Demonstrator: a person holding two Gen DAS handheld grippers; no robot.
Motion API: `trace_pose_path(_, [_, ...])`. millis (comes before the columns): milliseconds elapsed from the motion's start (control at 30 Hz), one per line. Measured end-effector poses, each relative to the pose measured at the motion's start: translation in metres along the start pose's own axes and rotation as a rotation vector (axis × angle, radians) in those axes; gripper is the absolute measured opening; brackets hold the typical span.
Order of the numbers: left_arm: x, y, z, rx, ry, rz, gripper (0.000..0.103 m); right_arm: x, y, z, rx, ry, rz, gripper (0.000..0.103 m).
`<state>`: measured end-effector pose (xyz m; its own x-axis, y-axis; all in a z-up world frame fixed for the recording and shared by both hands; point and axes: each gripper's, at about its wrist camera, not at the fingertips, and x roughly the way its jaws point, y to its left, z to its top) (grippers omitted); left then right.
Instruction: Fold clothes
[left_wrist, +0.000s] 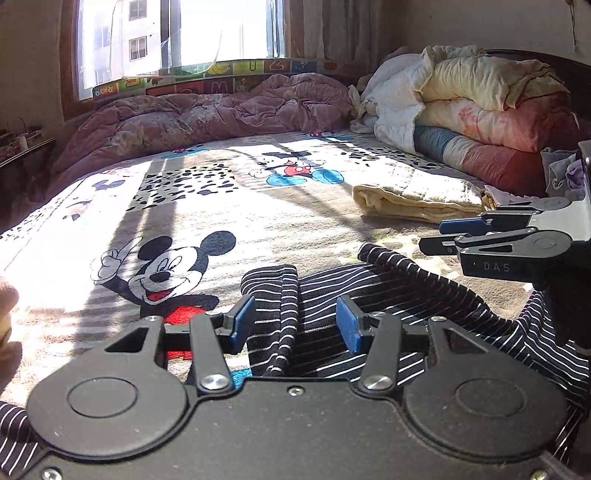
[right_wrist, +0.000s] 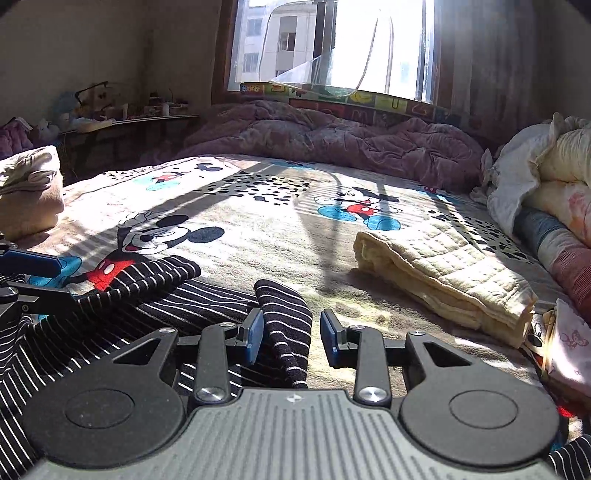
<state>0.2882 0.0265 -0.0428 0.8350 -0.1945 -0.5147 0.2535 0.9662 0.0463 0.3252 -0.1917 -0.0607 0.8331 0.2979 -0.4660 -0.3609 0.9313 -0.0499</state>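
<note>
On the bed, the striped garment lies bunched under both tools. My left gripper and right gripper each straddle a fold, jaws partly open, pads not pressing. I think either fold could slip aside on closing. The folded blanket crowds the right; ahead is open.

Open ground: the middle of the cartoon-print bedspread, flat and bare from the striped garment up to the far side. Obstructions: folded cream quilt lying right of centre; stacked bedding along the right edge; crumpled mauve duvet banked across the far side beneath the window; folded pale pile at left.
</note>
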Motion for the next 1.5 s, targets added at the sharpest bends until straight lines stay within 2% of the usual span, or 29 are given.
trace_pose_path(133, [0.033, 0.016, 0.024, -0.004, 0.035, 0.015, 0.047, 0.023, 0.001, 0.014, -0.029, -0.013, 0.059, 0.041])
trace_pose_path(233, [0.051, 0.017, 0.033, 0.016, 0.049, 0.016, 0.047, 0.038, 0.005, 0.018, -0.066, 0.002, 0.078, 0.041])
trace_pose_path(400, [0.076, 0.0, 0.024, 0.064, 0.106, -0.023, 0.047, 0.058, 0.015, 0.011, -0.152, 0.066, 0.079, 0.041])
trace_pose_path(533, [0.09, -0.005, 0.015, 0.093, 0.142, -0.03, 0.047, 0.068, 0.019, 0.001, -0.175, 0.107, 0.057, 0.041])
trace_pose_path(667, [0.101, 0.004, 0.008, 0.064, 0.156, 0.006, 0.047, 0.073, 0.021, -0.005, -0.196, 0.122, 0.04, 0.042])
trace_pose_path(767, [0.105, 0.016, 0.005, 0.023, 0.169, 0.028, 0.038, 0.076, 0.016, -0.007, -0.173, 0.124, 0.036, 0.039])
trace_pose_path(867, [0.107, 0.031, 0.003, -0.021, 0.177, 0.036, 0.031, 0.077, 0.004, -0.009, -0.118, 0.123, 0.036, 0.036])
trace_pose_path(967, [0.105, 0.046, 0.002, -0.078, 0.176, 0.027, 0.024, 0.076, -0.013, -0.008, -0.043, 0.114, 0.042, 0.028])
trace_pose_path(1167, [0.104, 0.098, -0.007, -0.34, 0.187, -0.052, 0.022, 0.075, -0.077, -0.015, 0.243, 0.113, 0.064, 0.026])
trace_pose_path(1233, [0.106, 0.111, -0.011, -0.416, 0.193, -0.079, 0.022, 0.077, -0.092, -0.02, 0.317, 0.122, 0.097, 0.026])
trace_pose_path(1367, [0.109, 0.135, -0.018, -0.561, 0.203, -0.143, 0.026, 0.085, -0.112, -0.032, 0.456, 0.136, 0.174, 0.028])
trace_pose_path(1433, [0.113, 0.138, -0.021, -0.602, 0.209, -0.177, 0.031, 0.091, -0.116, -0.036, 0.498, 0.16, 0.209, 0.04])
trace_pose_path(1500, [0.118, 0.14, -0.022, -0.621, 0.221, -0.185, 0.032, 0.093, -0.118, -0.039, 0.521, 0.166, 0.225, 0.043])
